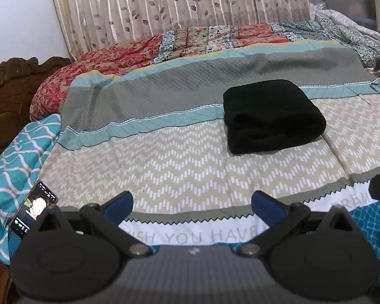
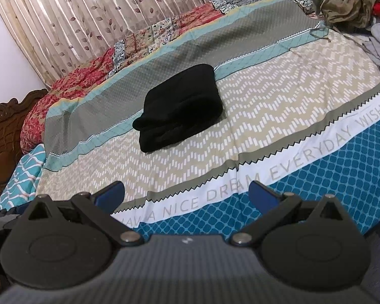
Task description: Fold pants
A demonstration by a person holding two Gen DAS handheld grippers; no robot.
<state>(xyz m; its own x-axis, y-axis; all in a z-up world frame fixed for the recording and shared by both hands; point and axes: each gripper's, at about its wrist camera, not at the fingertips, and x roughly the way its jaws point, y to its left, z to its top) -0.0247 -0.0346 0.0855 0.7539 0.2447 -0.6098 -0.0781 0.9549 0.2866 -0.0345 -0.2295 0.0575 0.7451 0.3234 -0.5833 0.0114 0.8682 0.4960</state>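
Above the bedspread [image 1: 190, 167], both tongs [image 1: 192, 204] [image 2: 187, 193] spread wide, empty, folded pants [image 1: 272, 115] ahead

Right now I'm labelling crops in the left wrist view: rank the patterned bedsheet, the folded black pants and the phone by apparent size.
1. Patterned striped bedsheet, filling most of the frame.
2. Folded black pants.
3. Black phone with lit screen, smallest though nearer the camera and partly hidden by the gripper.

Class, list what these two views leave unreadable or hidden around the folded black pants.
- Black pants: left wrist view, fabric too dark to count folds.
- Phone: left wrist view, partly behind left tool; screen too small.
- Printed band: right wrist view, wording partly hidden behind right tool.
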